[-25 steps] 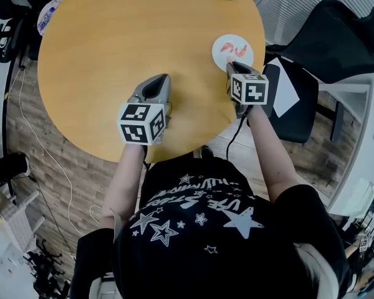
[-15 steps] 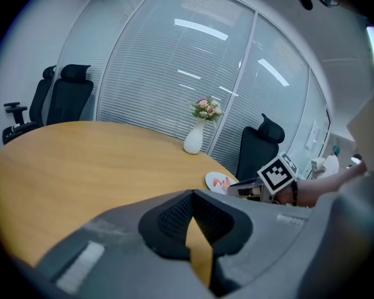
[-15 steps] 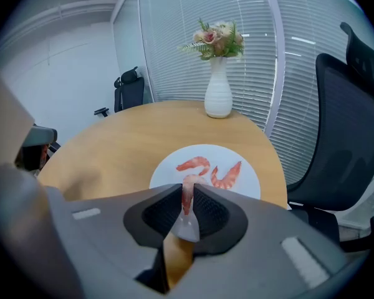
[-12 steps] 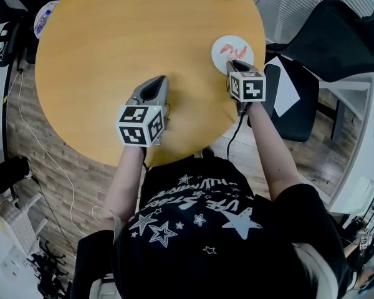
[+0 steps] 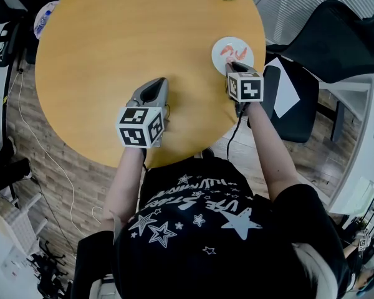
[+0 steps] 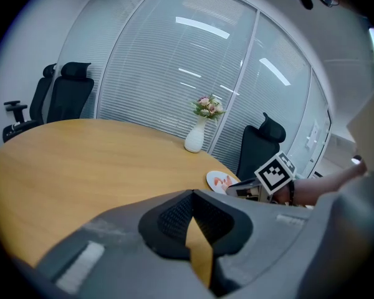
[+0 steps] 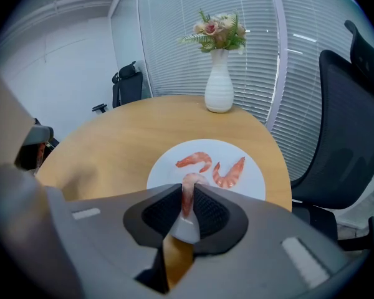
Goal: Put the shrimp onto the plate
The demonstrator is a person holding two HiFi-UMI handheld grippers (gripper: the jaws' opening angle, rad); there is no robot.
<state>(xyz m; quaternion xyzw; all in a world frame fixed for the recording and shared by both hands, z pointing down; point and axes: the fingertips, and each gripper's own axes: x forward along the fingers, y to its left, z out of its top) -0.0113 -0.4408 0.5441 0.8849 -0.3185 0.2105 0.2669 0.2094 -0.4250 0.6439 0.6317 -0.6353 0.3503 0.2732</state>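
Note:
A small white plate lies near the round table's right edge with two pink shrimp on it. My right gripper hovers over the plate's near rim. A third shrimp hangs pinched between its pads while the jaws are opening slightly. From the head view, the right gripper touches the near side of the plate. My left gripper rests low over the bare table to the left, shut and holding nothing. The left gripper sees the plate far to its right.
A white vase with flowers stands at the table's far edge beyond the plate. Black office chairs crowd the right side, one with white paper on its seat. A small round object lies at the table's far left edge.
The right gripper has crept slightly toward the plate with the shrimp in it. The left gripper has not moved.

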